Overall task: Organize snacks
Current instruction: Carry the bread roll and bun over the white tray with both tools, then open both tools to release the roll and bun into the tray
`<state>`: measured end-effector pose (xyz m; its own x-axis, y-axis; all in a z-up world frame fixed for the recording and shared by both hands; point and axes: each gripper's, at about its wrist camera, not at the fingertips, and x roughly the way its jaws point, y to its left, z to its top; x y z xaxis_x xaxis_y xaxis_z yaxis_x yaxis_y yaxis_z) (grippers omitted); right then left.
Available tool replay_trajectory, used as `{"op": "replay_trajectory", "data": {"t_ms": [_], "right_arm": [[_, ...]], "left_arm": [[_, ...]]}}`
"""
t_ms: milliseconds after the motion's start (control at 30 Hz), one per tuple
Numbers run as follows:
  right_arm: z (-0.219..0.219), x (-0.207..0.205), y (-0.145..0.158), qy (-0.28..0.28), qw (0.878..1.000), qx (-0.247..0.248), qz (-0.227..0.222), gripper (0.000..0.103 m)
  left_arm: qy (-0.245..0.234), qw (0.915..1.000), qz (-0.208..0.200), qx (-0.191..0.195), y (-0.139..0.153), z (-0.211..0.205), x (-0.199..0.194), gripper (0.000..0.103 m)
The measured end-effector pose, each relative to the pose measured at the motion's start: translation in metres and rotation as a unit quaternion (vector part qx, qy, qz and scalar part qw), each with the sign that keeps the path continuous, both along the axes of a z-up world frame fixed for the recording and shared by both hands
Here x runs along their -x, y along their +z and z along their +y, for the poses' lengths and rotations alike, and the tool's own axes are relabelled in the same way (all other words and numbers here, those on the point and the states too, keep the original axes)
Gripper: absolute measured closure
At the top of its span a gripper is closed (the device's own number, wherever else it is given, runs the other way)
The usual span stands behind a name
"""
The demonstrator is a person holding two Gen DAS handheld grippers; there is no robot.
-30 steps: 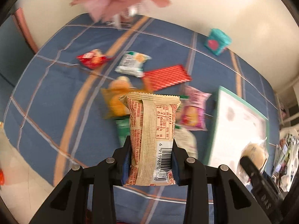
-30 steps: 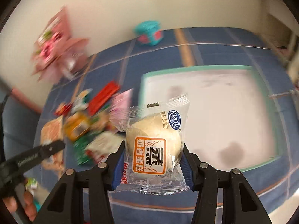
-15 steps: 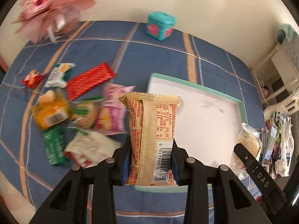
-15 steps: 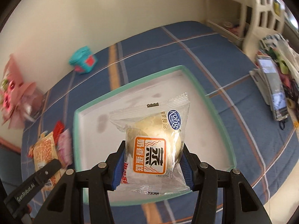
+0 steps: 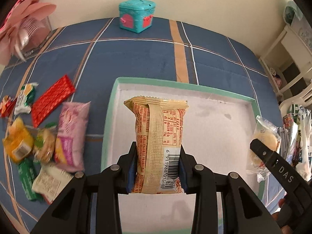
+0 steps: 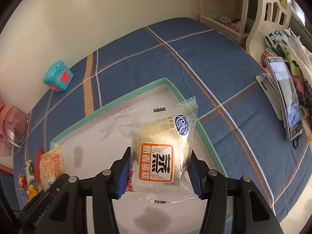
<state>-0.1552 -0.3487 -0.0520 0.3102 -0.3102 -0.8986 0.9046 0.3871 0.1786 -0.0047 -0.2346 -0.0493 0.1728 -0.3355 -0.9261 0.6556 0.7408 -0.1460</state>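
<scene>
Both grippers are loaded and hang over the tray [image 5: 251, 105] — white floor, mint-green rim, nothing lying in it yet. The left gripper [image 5: 157, 170] is clenched on a tan snack pack [image 5: 158, 136], held upright by its lower half, barcode side toward the camera. The pads sit low, so most of the pack sticks up clear of the jaws, probably so it can be set down flat without the gripper fouling the tray floor. The right gripper [image 6: 159, 172] is clamped on a clear-wrapped steamed cake [image 6: 161, 152], pinched across the round cake itself rather than the loose wrapper edge — a firmer hold on a slippery film. It shows in the left view too, at the tray's right edge.

The tray lies on a blue plaid bed cover [image 5: 136, 62]. The remaining snacks sit in a loose pile just left of the tray: a pink pack [image 5: 73, 134], a red wafer pack [image 5: 52, 101], and yellow and green ones, some blurred. A teal box [image 5: 136, 15] stands well apart near the wall.

Judgement: the task is at an early stage, with both packs ready to be placed in the tray.
</scene>
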Motion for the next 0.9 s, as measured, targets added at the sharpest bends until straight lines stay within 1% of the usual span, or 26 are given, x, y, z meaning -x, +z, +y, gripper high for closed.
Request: {"op": "replay_trajectory", "data": {"t_ms": [367, 433, 500, 567, 633, 700, 733, 767, 800, 867, 900], "right_arm": [[-0.022, -0.018, -0.02, 0.003, 1.0, 0.0, 0.017, 0.047], [-0.023, -0.02, -0.022, 0.005, 1.0, -0.002, 0.021, 0.046], [-0.022, -0.022, -0.022, 0.006, 1.0, 0.0, 0.025, 0.046], [-0.021, -0.023, -0.021, 0.012, 1.0, 0.002, 0.027, 0.046], [-0.02, -0.024, -0.017, 0.016, 0.999, 0.007, 0.027, 0.043], [-0.018, -0.024, -0.011, 0.018, 0.999, 0.014, 0.028, 0.038], [-0.017, -0.024, -0.008, 0.019, 0.999, 0.018, 0.027, 0.033], [-0.015, -0.023, -0.004, 0.021, 0.999, 0.021, 0.026, 0.03], [-0.014, -0.023, -0.001, 0.023, 0.999, 0.023, 0.025, 0.029], [-0.011, -0.022, 0.005, 0.024, 0.999, 0.03, 0.026, 0.024], [-0.009, -0.021, 0.007, 0.025, 0.999, 0.032, 0.027, 0.023]], "left_arm": [[-0.005, 1.0, -0.001, 0.003, -0.015, -0.025, -0.022, 0.065], [-0.005, 1.0, 0.0, 0.004, -0.018, -0.027, -0.024, 0.063], [-0.003, 1.0, 0.0, 0.005, -0.018, -0.027, -0.025, 0.053], [-0.004, 1.0, -0.006, 0.003, -0.016, -0.027, -0.024, 0.045], [-0.004, 1.0, -0.009, 0.002, -0.013, -0.026, -0.024, 0.042], [-0.001, 1.0, -0.009, 0.001, -0.009, -0.023, -0.024, 0.036], [0.0, 0.9999, -0.01, 0.002, -0.006, -0.021, -0.024, 0.035], [0.003, 0.9999, -0.012, 0.003, -0.004, -0.018, -0.024, 0.031], [0.004, 0.9999, -0.014, 0.003, -0.001, -0.016, -0.024, 0.027], [0.008, 0.9997, -0.021, 0.002, 0.005, -0.01, -0.025, 0.024], [0.01, 0.9996, -0.025, 0.001, 0.007, -0.008, -0.025, 0.021]]}}
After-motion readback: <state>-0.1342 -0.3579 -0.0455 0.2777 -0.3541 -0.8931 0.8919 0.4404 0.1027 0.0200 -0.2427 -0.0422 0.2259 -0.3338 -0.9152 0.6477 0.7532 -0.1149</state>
